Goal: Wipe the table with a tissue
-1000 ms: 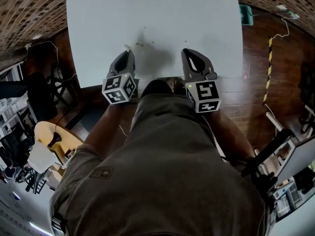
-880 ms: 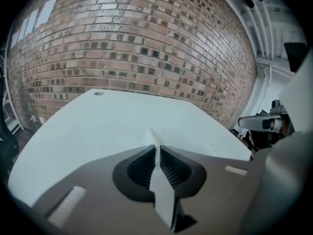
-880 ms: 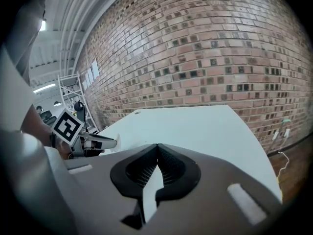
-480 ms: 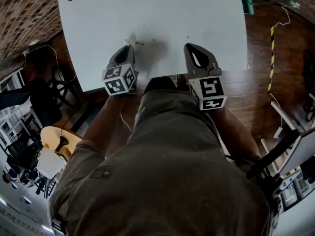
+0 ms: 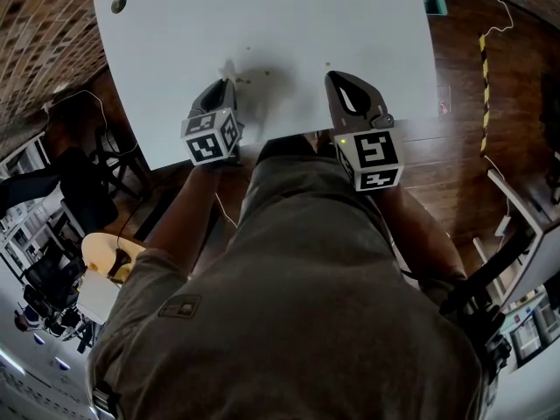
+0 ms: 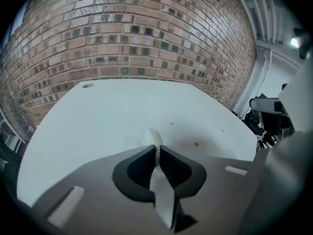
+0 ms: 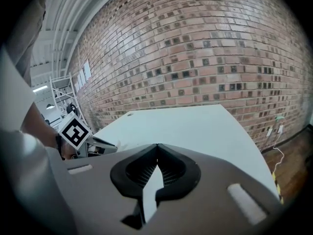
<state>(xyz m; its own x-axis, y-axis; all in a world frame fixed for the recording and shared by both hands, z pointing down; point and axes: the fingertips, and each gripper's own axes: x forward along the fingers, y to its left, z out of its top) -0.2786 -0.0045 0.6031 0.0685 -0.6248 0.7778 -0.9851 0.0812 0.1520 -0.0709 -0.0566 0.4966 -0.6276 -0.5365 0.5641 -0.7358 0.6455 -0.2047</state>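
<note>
A white table [image 5: 289, 16] fills the upper part of the head view. My left gripper [image 5: 228, 80] is over its near edge, shut on a small white tissue [image 5: 229, 66] that sticks out past the jaw tips. In the left gripper view the tissue [image 6: 153, 139] is pinched between the closed jaws, low over the table [image 6: 112, 116]. A few small brown specks [image 6: 196, 143] lie just right of it, also seen as specks [image 5: 248, 79] from above. My right gripper [image 5: 336, 78] hovers over the near edge to the right, shut with nothing in it [image 7: 157, 147].
A brick wall [image 6: 146, 33] stands behind the table. A round hole [image 5: 117, 4] sits in the table's far left corner. Wooden floor [image 5: 472, 147] with a striped tape line [image 5: 484, 68] lies on the right, and dark chairs [image 5: 79, 173] stand on the left.
Both grippers have edged slightly forward over the table, the left one bringing the tissue nearer the specks. The head view has shifted a little.
</note>
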